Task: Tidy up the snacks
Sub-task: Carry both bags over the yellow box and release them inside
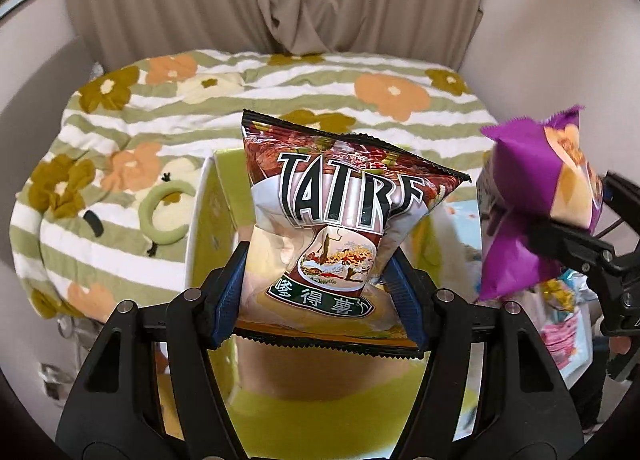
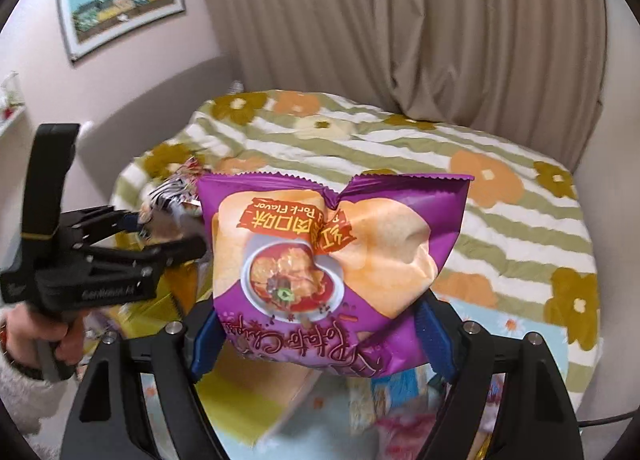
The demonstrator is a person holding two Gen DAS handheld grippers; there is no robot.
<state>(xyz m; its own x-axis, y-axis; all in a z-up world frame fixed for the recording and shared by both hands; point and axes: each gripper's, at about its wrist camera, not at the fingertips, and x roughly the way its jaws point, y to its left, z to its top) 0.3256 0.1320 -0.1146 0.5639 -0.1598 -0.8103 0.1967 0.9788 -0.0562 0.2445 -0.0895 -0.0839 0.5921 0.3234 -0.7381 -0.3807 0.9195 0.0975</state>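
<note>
My left gripper (image 1: pixel 318 292) is shut on a brown and white chip bag (image 1: pixel 340 211), its blue pads pinching the bag's lower half. The bag hangs over a yellow-green box (image 1: pixel 216 203) with white walls. My right gripper (image 2: pixel 322 330) is shut on a purple potato chip bag (image 2: pixel 332 260), held upside down above several loose snack packs (image 2: pixel 400 400). In the left wrist view the purple bag (image 1: pixel 532 195) and the right gripper show at the right edge. In the right wrist view the left gripper (image 2: pixel 152 232) sits at the left, held by a hand (image 2: pixel 28 332).
A bed with a striped flower-print blanket (image 1: pixel 280 91) lies behind both bags. Beige curtains (image 2: pixel 400 27) hang at the back and a framed picture (image 2: pixel 120 3) is on the wall. A light blue patterned sheet (image 2: pixel 500 324) lies under the snacks.
</note>
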